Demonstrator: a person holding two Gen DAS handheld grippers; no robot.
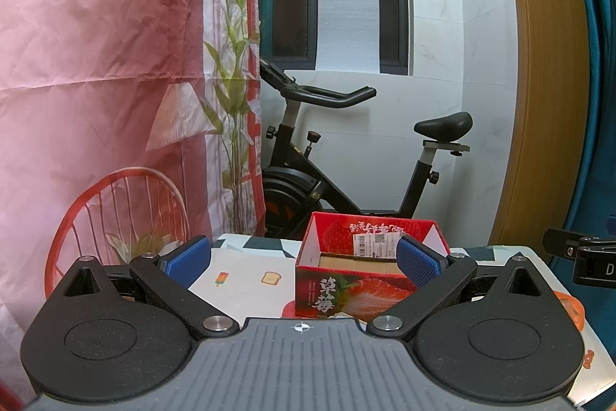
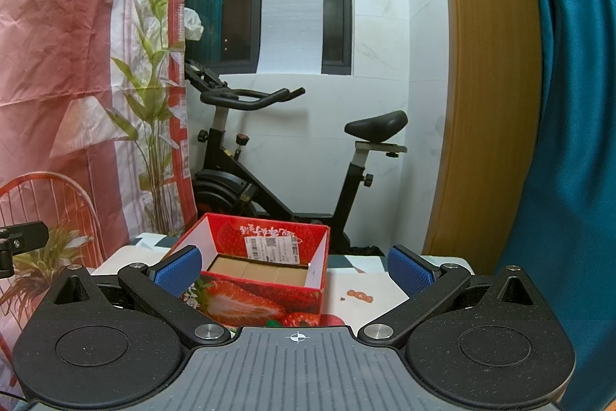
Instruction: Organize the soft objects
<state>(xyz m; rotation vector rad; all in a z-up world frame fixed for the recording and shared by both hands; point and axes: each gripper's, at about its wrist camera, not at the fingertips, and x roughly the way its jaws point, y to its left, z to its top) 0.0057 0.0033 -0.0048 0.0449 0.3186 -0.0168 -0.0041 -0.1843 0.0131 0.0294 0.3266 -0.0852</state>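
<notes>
Hovering with both grippers, left gripper (image 1: 304, 262) and right gripper (image 2: 294, 268), spread wide and empty, we face the open strawberry box (image 2: 265, 280) on the table (image 1: 246, 272). No soft objects show; we'd pinch them mid-body, expecting light, yielding material.

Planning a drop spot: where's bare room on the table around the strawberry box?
Bare cloth left of the strawberry box, around the toast print. More to its right, by the orange print. Box interior looks empty. Its near edge is crowded: red items sit against it.
</notes>
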